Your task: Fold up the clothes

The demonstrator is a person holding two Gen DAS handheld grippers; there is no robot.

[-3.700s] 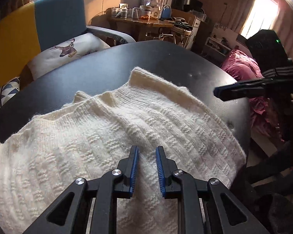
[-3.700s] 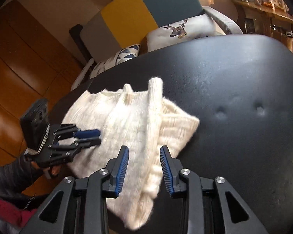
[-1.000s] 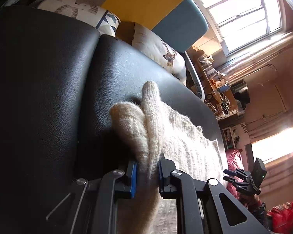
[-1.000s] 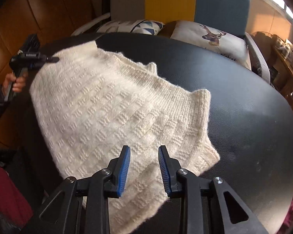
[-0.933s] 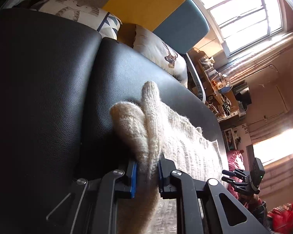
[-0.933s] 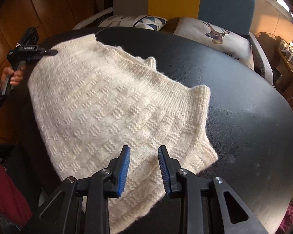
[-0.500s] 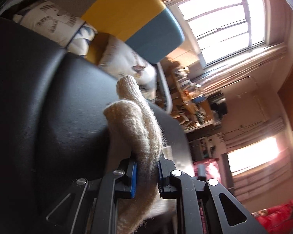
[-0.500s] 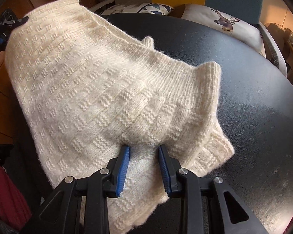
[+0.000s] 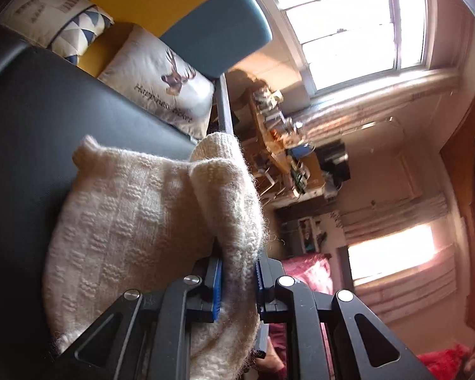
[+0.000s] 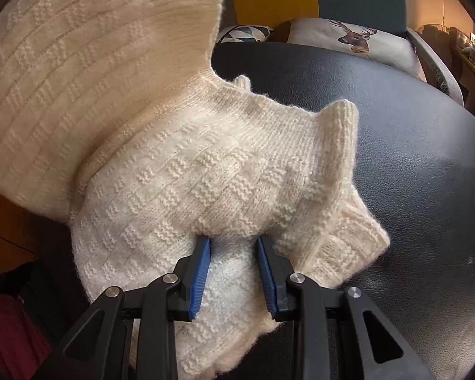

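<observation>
the cream knit sweater (image 10: 186, 164) lies on the black padded surface (image 10: 411, 145), its left portion lifted and arching toward the right. the left gripper (image 9: 236, 280) is clamped on a ribbed edge of the knit and carries that raised flap. the right gripper (image 10: 232, 272) rests on the near edge, fingers narrowly apart with knit between them; whether it grips cannot be told. judged fold axis: near to far. the deer cushion (image 9: 161, 85) reads "happiness"; the second word is unclear.
</observation>
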